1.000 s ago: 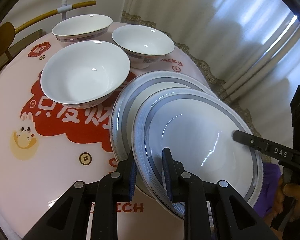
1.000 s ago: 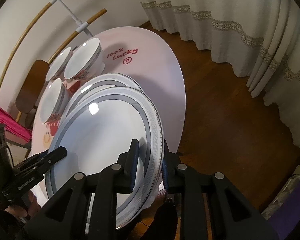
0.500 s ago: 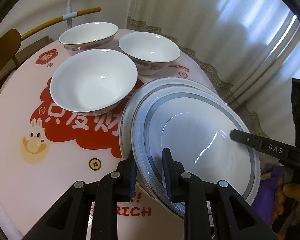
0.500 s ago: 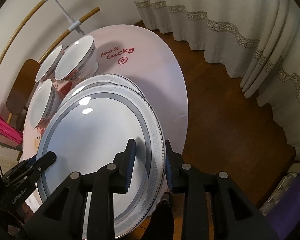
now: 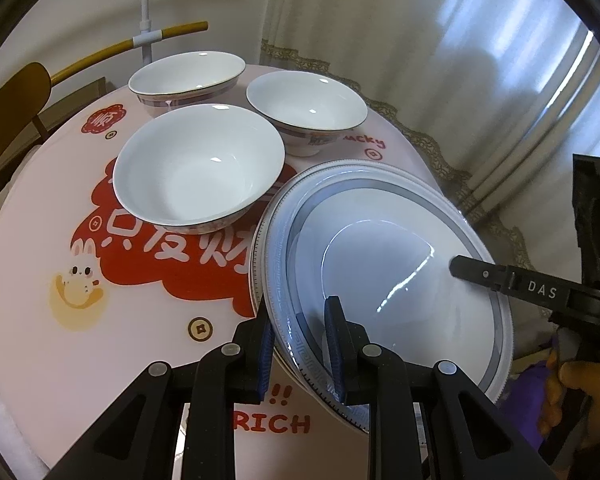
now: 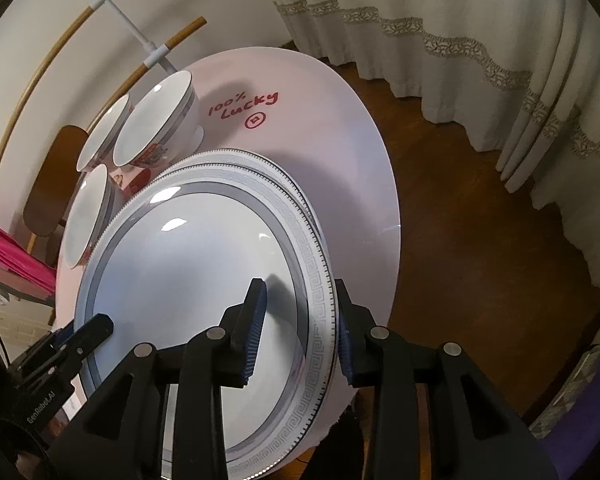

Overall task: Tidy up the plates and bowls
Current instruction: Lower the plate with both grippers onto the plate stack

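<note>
A grey-rimmed white plate (image 5: 388,264) lies almost squarely over a second matching plate (image 5: 260,240), whose rim peeks out at the left; both show in the right wrist view, top plate (image 6: 188,264) and lower plate (image 6: 256,162). My left gripper (image 5: 298,340) straddles the top plate's near rim, jaws slightly apart around it. My right gripper (image 6: 300,324) straddles the opposite rim, jaws wider apart; its finger shows in the left view (image 5: 500,280). Three white bowls stand behind: a near one (image 5: 198,168), a far left one (image 5: 186,74), a far right one (image 5: 306,102).
The round table (image 5: 60,352) has a pink cover with red print. Its edge (image 6: 396,216) drops to a wooden floor with curtains (image 6: 460,40) beyond. A wooden chair (image 5: 8,96) and a bamboo rack (image 5: 148,36) stand behind the table.
The top plate has been carried further over the lower plate and now nearly covers it. The right gripper's jaws have widened around the rim.
</note>
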### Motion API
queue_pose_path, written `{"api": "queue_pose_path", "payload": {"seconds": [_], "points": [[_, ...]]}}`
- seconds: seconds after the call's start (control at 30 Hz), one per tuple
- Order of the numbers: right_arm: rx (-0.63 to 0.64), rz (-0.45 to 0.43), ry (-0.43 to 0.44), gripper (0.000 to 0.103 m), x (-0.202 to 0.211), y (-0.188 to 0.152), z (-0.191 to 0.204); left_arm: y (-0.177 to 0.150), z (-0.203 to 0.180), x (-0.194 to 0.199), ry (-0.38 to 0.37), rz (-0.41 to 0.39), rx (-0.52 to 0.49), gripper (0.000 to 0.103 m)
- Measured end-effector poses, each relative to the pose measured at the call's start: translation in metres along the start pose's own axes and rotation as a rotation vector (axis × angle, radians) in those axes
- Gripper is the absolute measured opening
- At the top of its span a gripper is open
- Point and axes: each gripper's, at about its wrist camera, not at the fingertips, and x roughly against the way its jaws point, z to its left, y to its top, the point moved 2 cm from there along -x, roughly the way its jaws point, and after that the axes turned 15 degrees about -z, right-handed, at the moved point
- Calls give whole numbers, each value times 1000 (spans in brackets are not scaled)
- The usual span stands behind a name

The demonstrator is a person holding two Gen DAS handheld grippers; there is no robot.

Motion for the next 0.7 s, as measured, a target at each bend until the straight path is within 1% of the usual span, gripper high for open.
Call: {"api": "queue_pose_path", "payload": {"seconds": [0.3,0.47,0.57,0.7], "points": [[-12,-2,52,32,-2,0,-4,-5,-3,4,15,-13,-8,19],[-56,18,92,33,-2,-2,-9,-6,-4,4,17,-18,-11,19],[-52,26,96,33,3,-7,-9,-6,-5,4,19,-20,-15,19],[-104,35,109,33,9,-14,-15,-6,-4,4,18,-19,-18,19]]}}
